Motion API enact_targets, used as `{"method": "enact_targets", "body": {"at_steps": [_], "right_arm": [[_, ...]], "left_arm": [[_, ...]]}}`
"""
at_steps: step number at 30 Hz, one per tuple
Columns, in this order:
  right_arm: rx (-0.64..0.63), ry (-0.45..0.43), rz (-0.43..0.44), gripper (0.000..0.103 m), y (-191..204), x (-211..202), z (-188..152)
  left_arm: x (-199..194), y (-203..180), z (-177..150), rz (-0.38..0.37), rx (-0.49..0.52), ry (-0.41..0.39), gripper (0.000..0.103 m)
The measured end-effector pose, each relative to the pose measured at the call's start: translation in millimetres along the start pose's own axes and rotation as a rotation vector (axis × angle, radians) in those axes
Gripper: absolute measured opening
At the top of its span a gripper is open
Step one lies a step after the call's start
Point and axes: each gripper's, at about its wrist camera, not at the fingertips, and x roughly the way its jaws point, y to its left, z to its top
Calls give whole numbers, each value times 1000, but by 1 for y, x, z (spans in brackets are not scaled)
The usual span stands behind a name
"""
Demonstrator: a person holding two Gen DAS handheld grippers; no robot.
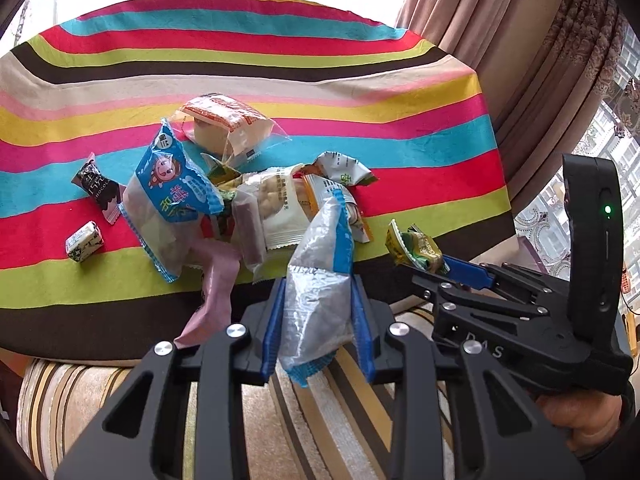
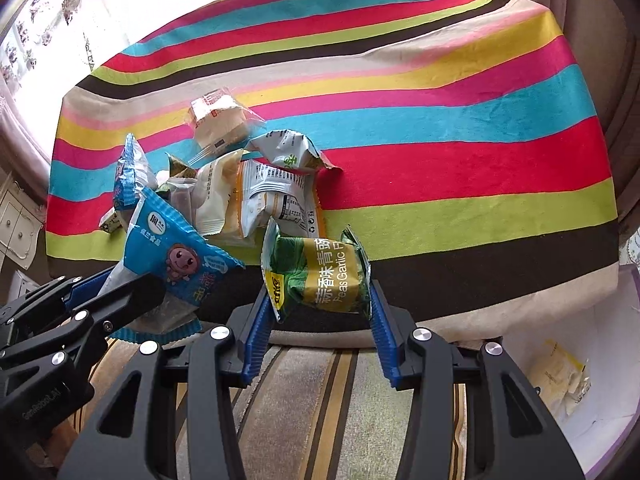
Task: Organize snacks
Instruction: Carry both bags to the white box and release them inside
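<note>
Both grippers loaded! Left gripper (image 1: pixel 318 320) pinches a blue-and-silver packet (image 1: pixel 320 276), right gripper (image 2: pixel 320 316) clamps the green garlic-pea pack (image 2: pixel 320 276), both near the table (image 2: pixel 480 184) edge. Light, crinkly, slippery film: grip mid-body, gently.

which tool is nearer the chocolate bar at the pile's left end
Left. The left tool hangs just off the table edge nearer the chocolate bar; the right tool is farther right.

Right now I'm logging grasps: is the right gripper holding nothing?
No: the right gripper has its blue fingers clamped on a green garlic peas packet, held off the striped tablecloth.
</note>
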Motion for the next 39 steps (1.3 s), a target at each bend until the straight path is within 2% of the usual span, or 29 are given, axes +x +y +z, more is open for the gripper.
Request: {"method": "enact_targets", "body": {"at_steps": [7, 13, 31, 37, 39], "right_arm": [[59, -31, 7, 45, -24, -25, -11], [103, -52, -24, 45, -51, -43, -21], [312, -78, -102, 45, -162, -69, -61], [369, -78, -128, 45, -189, -72, -72], [387, -74, -133, 46, -196, -72, -76]], "left_arm": [[-4, -24, -3, -21, 26, -6, 31], [1, -57, -4, -58, 64, 4, 31], [35, -161, -4, -170, 209, 73, 31], [56, -186, -3, -209, 202, 115, 25], [63, -195, -2, -213, 216, 126, 19]]}}
